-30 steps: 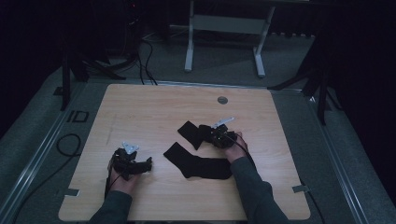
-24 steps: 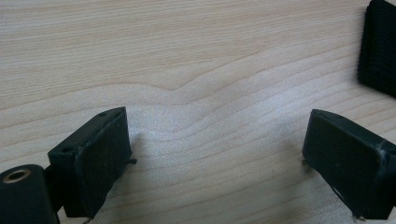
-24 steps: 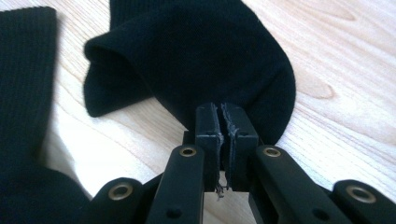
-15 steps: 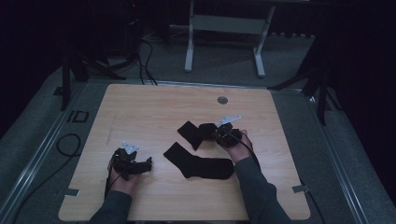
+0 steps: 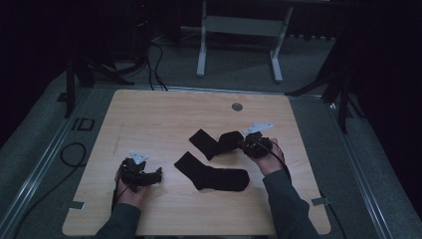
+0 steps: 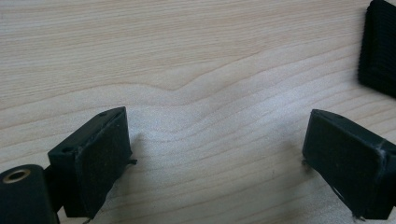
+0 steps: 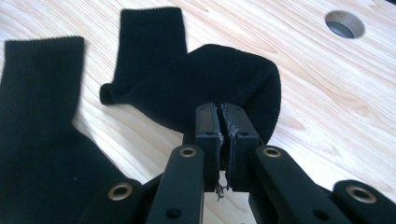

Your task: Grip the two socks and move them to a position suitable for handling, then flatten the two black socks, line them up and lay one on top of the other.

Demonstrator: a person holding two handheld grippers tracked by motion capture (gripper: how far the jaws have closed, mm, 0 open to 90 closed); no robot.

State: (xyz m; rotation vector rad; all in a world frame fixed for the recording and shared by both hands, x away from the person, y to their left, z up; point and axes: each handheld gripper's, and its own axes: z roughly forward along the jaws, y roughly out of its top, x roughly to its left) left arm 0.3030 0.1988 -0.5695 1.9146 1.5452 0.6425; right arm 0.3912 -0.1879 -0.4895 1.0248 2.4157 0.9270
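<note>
Right gripper (image 7: 223,122) pinched shut on the toe end of 1 black sock (image 7: 205,81), fabric edge hidden between the pads, second sock (image 5: 211,172) flat mid-table and cut off in the right gripper view, left gripper (image 6: 215,163) spread wide over bare table (image 6: 196,60), holding nothing.

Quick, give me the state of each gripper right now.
Left gripper: open, nothing between its jaws, over the bare wooden table.
Right gripper: shut on the toe end of a black knitted sock.
</note>
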